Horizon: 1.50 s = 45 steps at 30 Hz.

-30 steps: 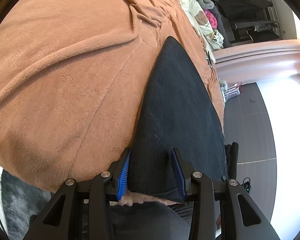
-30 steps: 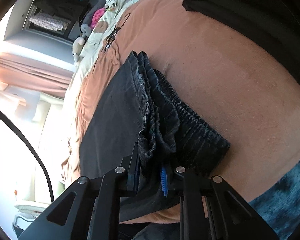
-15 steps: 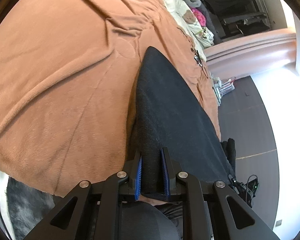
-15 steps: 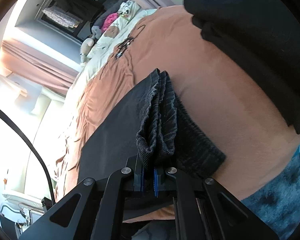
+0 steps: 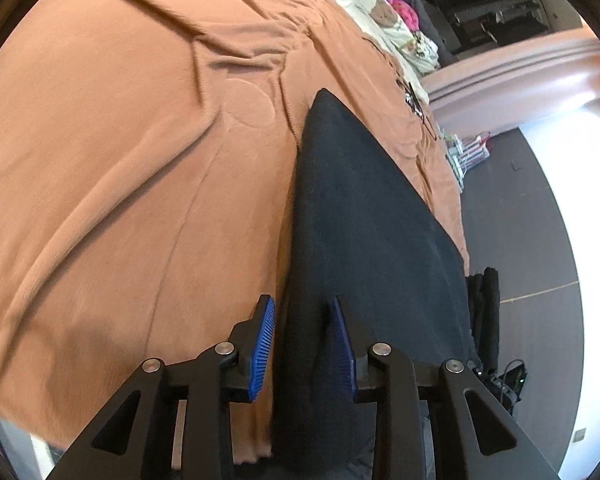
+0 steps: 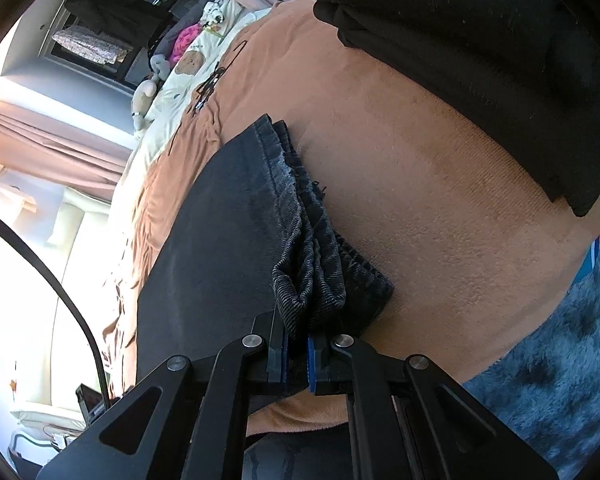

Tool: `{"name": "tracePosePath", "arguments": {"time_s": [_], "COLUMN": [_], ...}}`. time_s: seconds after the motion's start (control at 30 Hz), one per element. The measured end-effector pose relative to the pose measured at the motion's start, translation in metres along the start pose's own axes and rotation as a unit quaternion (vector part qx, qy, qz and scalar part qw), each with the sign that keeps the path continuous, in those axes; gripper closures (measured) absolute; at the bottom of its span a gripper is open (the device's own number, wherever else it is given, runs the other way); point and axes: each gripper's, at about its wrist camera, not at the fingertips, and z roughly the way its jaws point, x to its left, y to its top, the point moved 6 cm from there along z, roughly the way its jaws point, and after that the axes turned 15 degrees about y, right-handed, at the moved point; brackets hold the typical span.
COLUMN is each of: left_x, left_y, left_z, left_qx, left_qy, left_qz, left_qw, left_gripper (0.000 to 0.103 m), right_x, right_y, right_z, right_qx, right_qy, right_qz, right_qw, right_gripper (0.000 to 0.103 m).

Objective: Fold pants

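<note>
Dark pants [image 5: 360, 208] lie lengthwise on an orange blanket [image 5: 120, 160], their folded edge running away from me. My left gripper [image 5: 303, 342] straddles the near end of that edge. Its jaws are opening: the cloth stands between the blue pads, and the left pad [image 5: 264, 340] is clear of it. In the right wrist view my right gripper [image 6: 298, 354] is shut on the bunched corduroy waistband [image 6: 312, 264], which is raised a little off the blanket [image 6: 420, 180]. The rest of the pants [image 6: 220, 220] spreads out to the left.
A pile of black clothing [image 6: 480, 40] lies on the blanket at the upper right. A blue-grey shaggy rug [image 6: 560, 360] borders the bed's near edge. Hangers [image 6: 212, 80] and a patterned pillow [image 6: 188, 64] sit at the far end. Dark floor [image 5: 520, 220] lies beyond the bed's side.
The left jaws narrowed onto the pants edge, then widened again while the hand shifted along it. The right jaws closed fully on the waistband and lifted it slightly.
</note>
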Motion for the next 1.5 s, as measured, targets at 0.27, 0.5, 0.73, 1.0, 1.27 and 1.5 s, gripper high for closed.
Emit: {"name": "tracePosePath", "arguments": {"time_s": [0.27, 0.5, 0.73, 1.0, 1.27, 1.5], "left_x": [-0.019, -0.037, -0.045, -0.053, -0.07, -0.083], "left_y": [0.019, 0.034, 0.044, 0.049, 0.058, 0.075], "left_z": [0.028, 0.045, 0.054, 0.058, 0.039, 0.005], "left_qx": [0.026, 0.04, 0.048, 0.049, 0.017, -0.024], "left_qy": [0.015, 0.019, 0.026, 0.037, 0.065, 0.068], "left_qz": [0.039, 0.068, 0.085, 0.109, 0.139, 0.151], "left_qw": [0.9988, 0.9967, 0.9949, 0.9921, 0.988, 0.9859], "left_gripper": [0.071, 0.071, 0.071, 0.084, 0.098, 0.098], "right_x": [-0.007, -0.003, 0.003, -0.015, -0.031, -0.021], "right_y": [0.001, 0.002, -0.001, -0.012, -0.013, -0.016], "right_z": [-0.003, -0.005, -0.02, -0.009, 0.008, 0.012], "right_qx": [-0.003, -0.002, 0.009, 0.026, 0.024, 0.034], "right_qy": [-0.005, -0.011, -0.014, 0.011, 0.036, 0.043], "right_qz": [0.0, -0.013, -0.026, 0.009, 0.044, 0.046], "right_qw": [1.0, 1.0, 1.0, 1.0, 0.998, 0.997], "right_gripper": [0.1, 0.1, 0.089, 0.059, 0.048, 0.07]}}
